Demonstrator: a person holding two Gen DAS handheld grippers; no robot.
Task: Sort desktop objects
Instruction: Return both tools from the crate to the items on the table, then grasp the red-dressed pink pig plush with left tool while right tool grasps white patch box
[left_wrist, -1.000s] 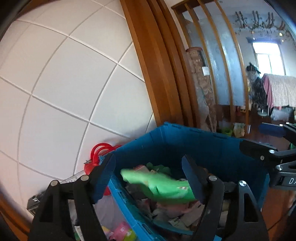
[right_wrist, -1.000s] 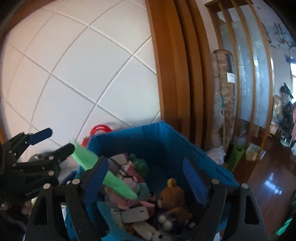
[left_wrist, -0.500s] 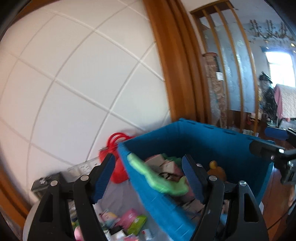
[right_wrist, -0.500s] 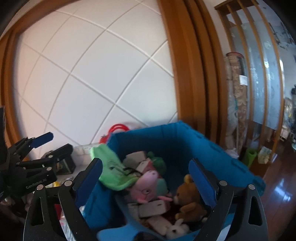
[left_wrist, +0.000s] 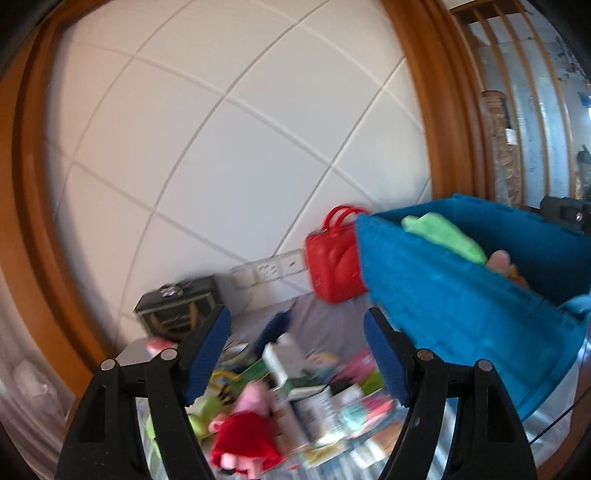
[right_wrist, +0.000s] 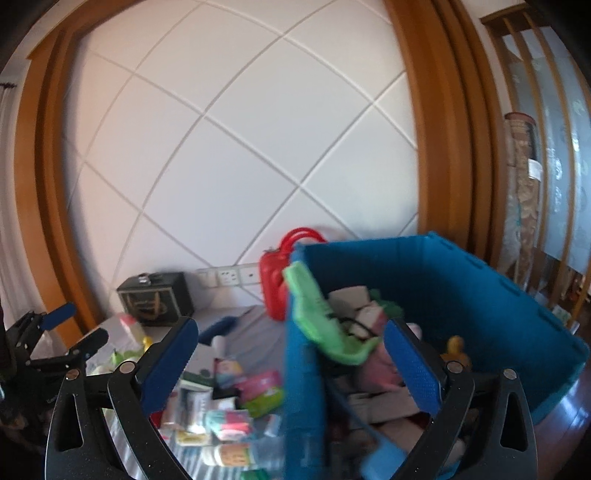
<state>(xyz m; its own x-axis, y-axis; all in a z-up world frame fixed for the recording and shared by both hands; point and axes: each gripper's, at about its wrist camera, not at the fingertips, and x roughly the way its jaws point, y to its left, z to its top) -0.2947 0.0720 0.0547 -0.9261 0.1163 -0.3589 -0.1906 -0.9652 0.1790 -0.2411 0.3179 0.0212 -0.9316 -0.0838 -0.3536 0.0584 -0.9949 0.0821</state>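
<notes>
A blue bin (right_wrist: 480, 295) stands at the right of the table and holds soft toys and boxes. A green cloth (right_wrist: 321, 325) hangs over its left rim; it also shows in the left wrist view (left_wrist: 443, 232) inside the bin (left_wrist: 443, 295). My left gripper (left_wrist: 295, 358) is open and empty above a heap of small boxes and a red and pink plush (left_wrist: 243, 439). My right gripper (right_wrist: 291, 365) is open and empty, straddling the bin's near left wall. The left gripper also shows in the right wrist view (right_wrist: 70, 332).
A red toy suitcase (left_wrist: 332, 266) stands against the wall beside the bin. A dark box (left_wrist: 177, 306) sits at the back left. Wall sockets (left_wrist: 266, 269) lie behind the heap. Small packets and cans (right_wrist: 221, 406) cover the table.
The green cloth has left my left gripper and now lies on the bin's rim. Both grippers have swung left, away from the bin, toward the heap on the table.
</notes>
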